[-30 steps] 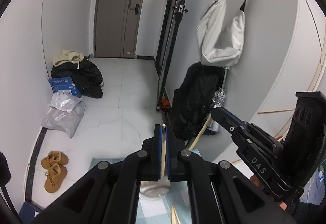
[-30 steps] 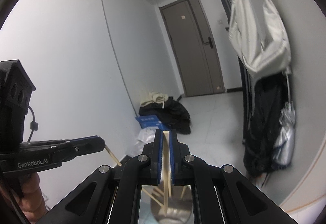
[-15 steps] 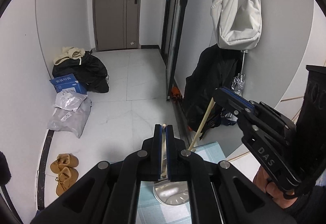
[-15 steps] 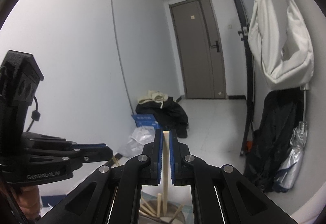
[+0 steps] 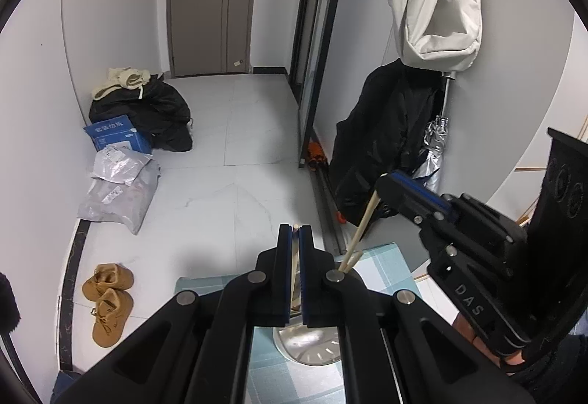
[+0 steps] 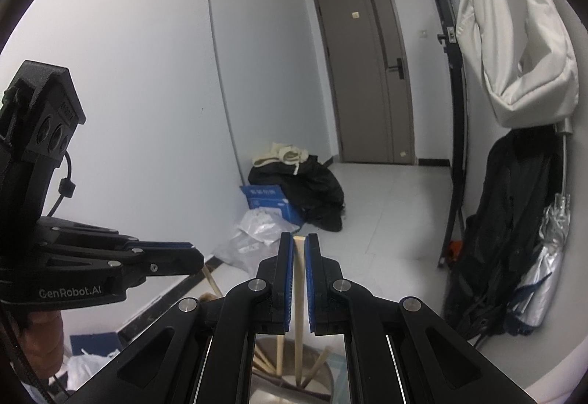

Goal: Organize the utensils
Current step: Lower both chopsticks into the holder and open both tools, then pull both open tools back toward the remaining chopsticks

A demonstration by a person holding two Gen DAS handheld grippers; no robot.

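Left wrist view is showing your left gripper (image 5: 295, 235) pinching one wooden chopstick (image 5: 294, 268) between its blue pads; the stick is pointing down toward the metal holder (image 5: 312, 345), which is standing on the checked blue cloth (image 5: 386, 264) just below. To the right, your right gripper (image 5: 384, 183) is also pinching a chopstick (image 5: 362, 224), tilted, with its lower end hidden behind the left gripper, near the holder.

In the right wrist view, the right gripper (image 6: 299, 242) is holding its chopstick (image 6: 298, 294) almost upright over the holder (image 6: 290, 382), where several chopsticks (image 6: 281, 352) are already leaning inside. The left gripper (image 6: 198, 259) is coming from the left with its own stick.

I judge the task is well advanced: some sticks are already in the holder, and the two you are holding are remaining to be released. I cannot tell if more utensils are waiting on the table.

Farther away, brown boots (image 5: 106, 297), grey parcels (image 5: 119, 189) and a closed door (image 5: 211, 0) are staying outside your work.
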